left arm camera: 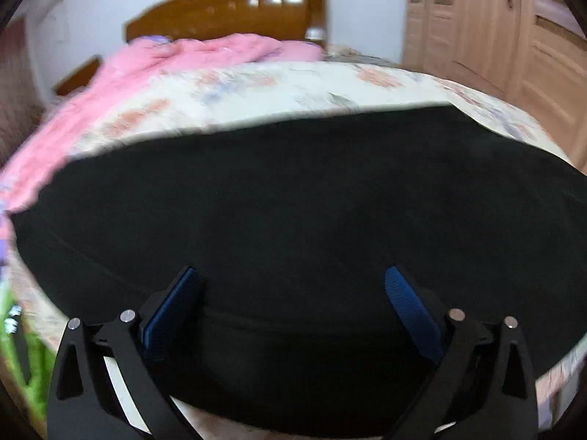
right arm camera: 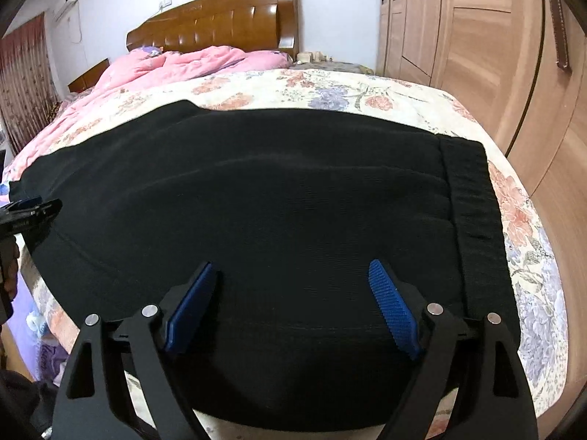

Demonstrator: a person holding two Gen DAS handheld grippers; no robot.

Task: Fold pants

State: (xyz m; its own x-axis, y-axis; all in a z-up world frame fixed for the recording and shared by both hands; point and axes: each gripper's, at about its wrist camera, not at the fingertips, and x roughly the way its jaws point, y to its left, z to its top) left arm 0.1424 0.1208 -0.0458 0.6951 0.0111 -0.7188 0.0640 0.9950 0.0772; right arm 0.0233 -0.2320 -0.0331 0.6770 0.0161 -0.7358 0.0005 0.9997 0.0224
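Note:
The black pants (right arm camera: 275, 201) lie flat across the foot of the bed, waistband (right arm camera: 473, 198) at the right end. They also fill the left wrist view (left arm camera: 293, 201). My right gripper (right arm camera: 291, 275) is open and empty, hovering over the near part of the pants close to the waistband end. My left gripper (left arm camera: 291, 278) is open and empty over the near part of the pants further left. It also shows at the left edge of the right wrist view (right arm camera: 29, 212). The left wrist view is blurred.
The bed has a floral sheet (right arm camera: 330, 88) with a crumpled pink quilt (right arm camera: 176, 62) at the far left and a wooden headboard (right arm camera: 220, 18) behind. A wooden wardrobe (right arm camera: 477, 36) stands close along the right side of the bed.

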